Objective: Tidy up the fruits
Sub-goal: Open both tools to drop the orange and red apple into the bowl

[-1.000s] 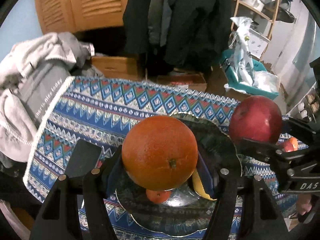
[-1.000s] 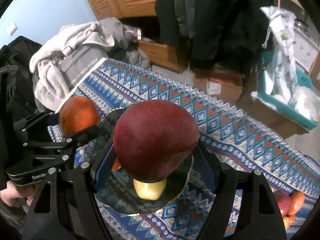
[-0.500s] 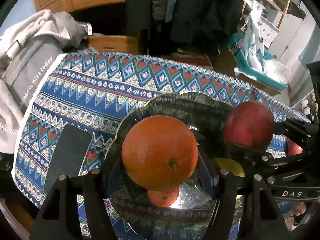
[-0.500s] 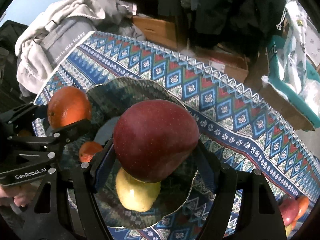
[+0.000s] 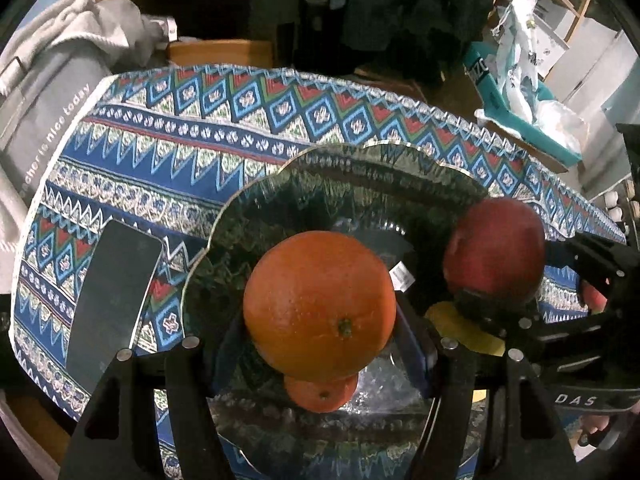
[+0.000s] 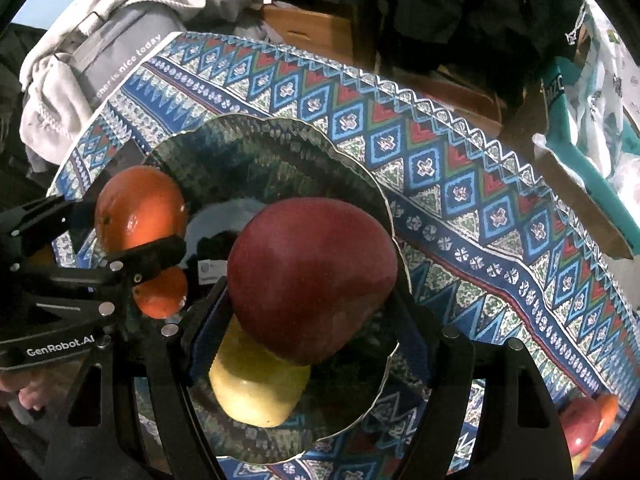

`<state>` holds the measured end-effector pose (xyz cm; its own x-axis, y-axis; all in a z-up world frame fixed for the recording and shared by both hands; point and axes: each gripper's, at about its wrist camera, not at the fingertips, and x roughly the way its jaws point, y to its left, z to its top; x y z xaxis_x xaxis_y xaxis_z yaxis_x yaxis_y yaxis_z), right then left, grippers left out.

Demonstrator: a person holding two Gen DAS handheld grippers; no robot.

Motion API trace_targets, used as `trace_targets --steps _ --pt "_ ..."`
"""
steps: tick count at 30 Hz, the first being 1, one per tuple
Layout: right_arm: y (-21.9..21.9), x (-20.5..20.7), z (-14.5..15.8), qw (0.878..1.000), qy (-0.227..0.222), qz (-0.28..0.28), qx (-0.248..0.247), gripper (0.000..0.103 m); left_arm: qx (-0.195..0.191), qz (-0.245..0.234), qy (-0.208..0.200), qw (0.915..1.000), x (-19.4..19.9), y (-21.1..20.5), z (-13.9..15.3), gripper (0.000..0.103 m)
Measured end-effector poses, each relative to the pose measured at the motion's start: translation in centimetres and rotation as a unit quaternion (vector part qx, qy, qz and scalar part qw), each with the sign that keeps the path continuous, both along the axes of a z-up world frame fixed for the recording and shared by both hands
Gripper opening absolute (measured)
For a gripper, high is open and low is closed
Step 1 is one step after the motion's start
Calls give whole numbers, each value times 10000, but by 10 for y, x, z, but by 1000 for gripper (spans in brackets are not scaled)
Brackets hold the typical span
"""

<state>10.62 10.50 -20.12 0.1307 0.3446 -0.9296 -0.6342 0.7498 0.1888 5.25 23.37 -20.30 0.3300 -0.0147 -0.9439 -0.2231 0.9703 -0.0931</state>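
My left gripper (image 5: 320, 344) is shut on a large orange (image 5: 319, 306) and holds it over the dark scalloped glass plate (image 5: 340, 184). My right gripper (image 6: 312, 320) is shut on a red apple (image 6: 312, 278) over the same plate (image 6: 256, 148). On the plate lie a small orange (image 5: 322, 394) and a yellow apple (image 6: 256, 394). The red apple (image 5: 496, 254) and the yellow apple (image 5: 464, 328) also show at the right of the left wrist view. The large orange (image 6: 138, 208) and the small orange (image 6: 162, 294) show at the left of the right wrist view.
The plate sits on a blue patterned tablecloth (image 5: 200, 132). A black phone (image 5: 112, 300) lies left of the plate. More fruit (image 6: 584, 424) lies at the cloth's right end. Grey clothes (image 6: 104, 40) are heaped past the left edge; boxes and a teal bin (image 5: 532, 128) stand behind.
Both grippers have tilted downward and come lower over the plate, each still holding its fruit. The plate and the fruits on it now fill more of both views.
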Motion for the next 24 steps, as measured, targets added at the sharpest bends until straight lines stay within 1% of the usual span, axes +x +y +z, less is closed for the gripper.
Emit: trace_targets --steps 4,6,10,12,19,24 --pt "1 -2 1 10000 -42 42 -24 75 121 -13 -48 9999 -1 -1 3 69" --pt "0 -2 5 10000 -38 42 78 75 171 -2 -184 9997 -2 -1 12 68" --pt "-4 -1 14 9998 -168 7 89 75 267 -58 -379 9989 -1 -5 30 68" --pt "-7 -1 18 9997 -216 -23 108 73 352 -107 -488 9981 -3 -9 39 68" --pt "-20 -5 44 9985 -493 -121 213 73 558 -308 -833 9945 -7 -26 68 68" --pt "-31 -11 64 9969 -725 -171 267 73 556 -433 -1051 9920 -11 -39 88 68"
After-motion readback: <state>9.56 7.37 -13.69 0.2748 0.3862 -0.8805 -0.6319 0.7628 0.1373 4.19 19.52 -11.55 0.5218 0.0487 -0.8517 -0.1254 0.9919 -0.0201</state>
